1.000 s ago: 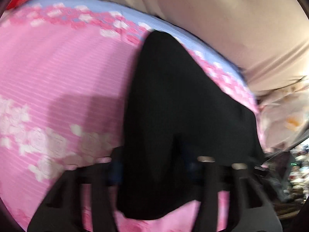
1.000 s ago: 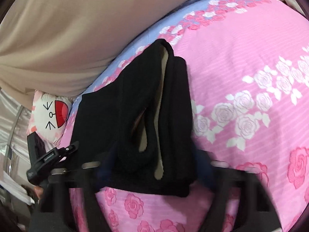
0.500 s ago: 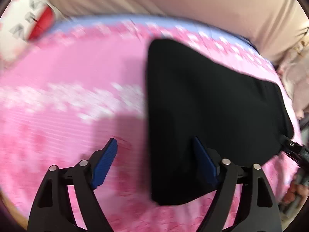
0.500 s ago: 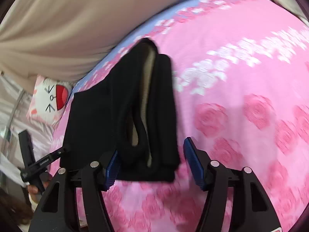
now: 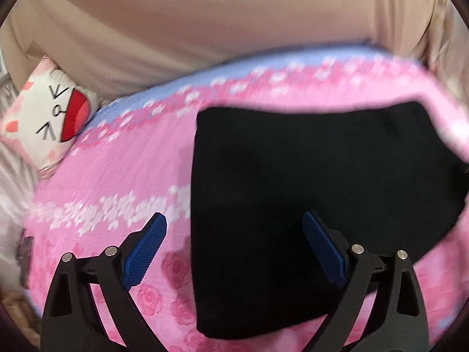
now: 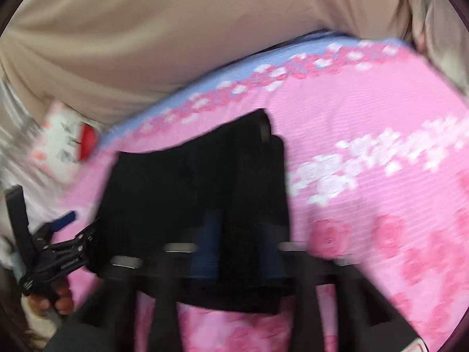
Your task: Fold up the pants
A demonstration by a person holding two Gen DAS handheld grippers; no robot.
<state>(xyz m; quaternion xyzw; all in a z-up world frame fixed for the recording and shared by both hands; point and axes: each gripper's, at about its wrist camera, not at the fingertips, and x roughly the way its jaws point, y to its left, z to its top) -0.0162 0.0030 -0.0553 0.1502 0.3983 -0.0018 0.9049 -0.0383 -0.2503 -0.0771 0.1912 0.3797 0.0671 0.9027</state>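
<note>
The black pants [image 5: 307,199] lie folded into a flat rectangle on the pink rose-patterned bed cover [image 5: 117,176]. My left gripper [image 5: 234,249] is open and empty, its blue pads spread over the pants' near left edge, above the cloth. In the right wrist view the pants [image 6: 187,187] show their layered folded end on the right. My right gripper [image 6: 240,246] is heavily blurred; its blue pads seem to sit either side of a fold of the pants. The left gripper [image 6: 55,234] also shows at the lower left, held in a hand.
A white cat-face pillow [image 5: 47,117] lies at the bed's left end. A beige padded headboard or wall [image 5: 234,29] runs along the far side. The cover has a light blue far border [image 6: 263,64].
My left gripper has let go of the pants, opened and pulled back. The pants now lie flat. My right gripper opened, then moved in over the folded end, blurred by motion.
</note>
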